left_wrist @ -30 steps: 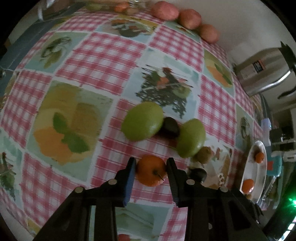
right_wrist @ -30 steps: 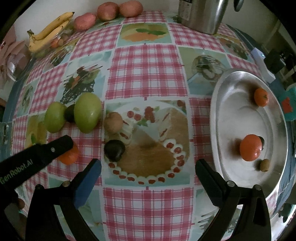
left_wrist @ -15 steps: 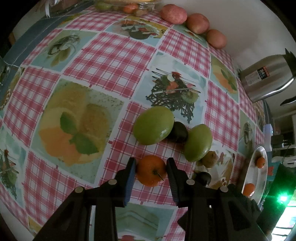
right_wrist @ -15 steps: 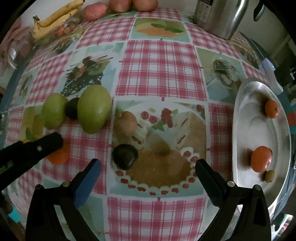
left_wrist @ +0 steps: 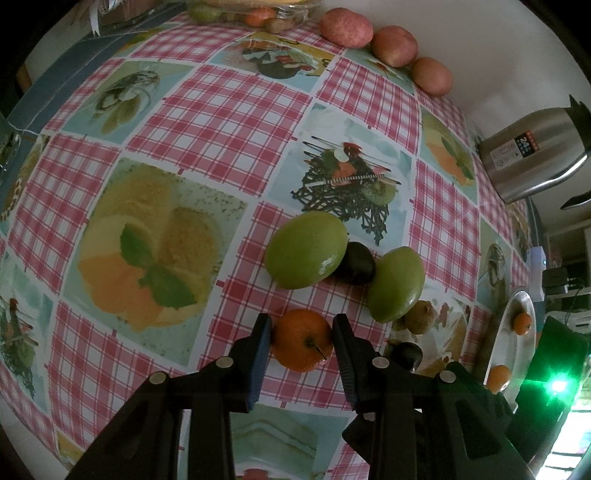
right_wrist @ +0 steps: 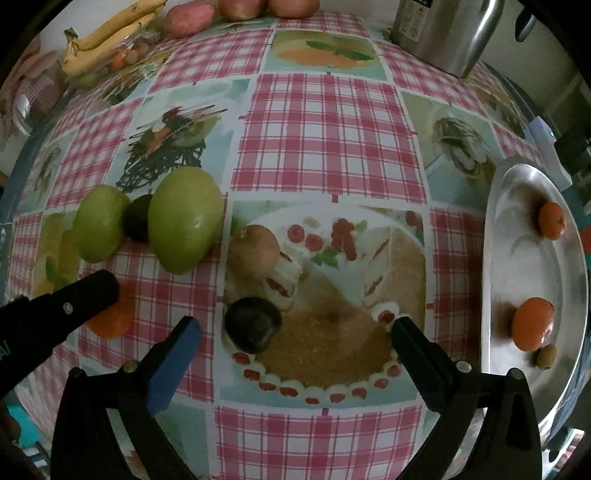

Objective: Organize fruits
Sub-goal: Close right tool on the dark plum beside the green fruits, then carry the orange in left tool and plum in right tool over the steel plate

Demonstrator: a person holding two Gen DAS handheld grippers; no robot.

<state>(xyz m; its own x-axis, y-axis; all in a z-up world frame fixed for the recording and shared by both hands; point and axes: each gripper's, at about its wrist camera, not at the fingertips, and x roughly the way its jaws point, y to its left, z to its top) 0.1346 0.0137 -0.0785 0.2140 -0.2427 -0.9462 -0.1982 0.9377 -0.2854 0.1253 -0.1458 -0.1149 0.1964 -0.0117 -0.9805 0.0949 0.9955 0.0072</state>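
My left gripper (left_wrist: 301, 341) is shut on an orange (left_wrist: 302, 339), held just above the checked tablecloth; it also shows in the right wrist view (right_wrist: 110, 317) behind the left gripper's finger (right_wrist: 74, 302). Two green mangoes (left_wrist: 306, 254) (left_wrist: 396, 284) lie beyond it with a dark plum (left_wrist: 355, 263) between them. My right gripper (right_wrist: 293, 332) is open over a dark plum (right_wrist: 253, 324), with a brown kiwi (right_wrist: 253, 251) behind. A silver plate (right_wrist: 517, 266) at the right holds two oranges (right_wrist: 533, 324) (right_wrist: 551, 220) and a small green fruit (right_wrist: 546, 356).
A steel kettle (right_wrist: 448, 31) stands at the back right. Three red apples (left_wrist: 393, 46) line the far edge. A clear bowl with bananas (right_wrist: 107, 33) and small fruits sits at the back left. Another plum (left_wrist: 406, 353) and kiwi (left_wrist: 419, 316) lie right of the left gripper.
The left gripper has risen a little with the orange in it, so the table looks farther. The right gripper has moved forward and lower over the dark plum.
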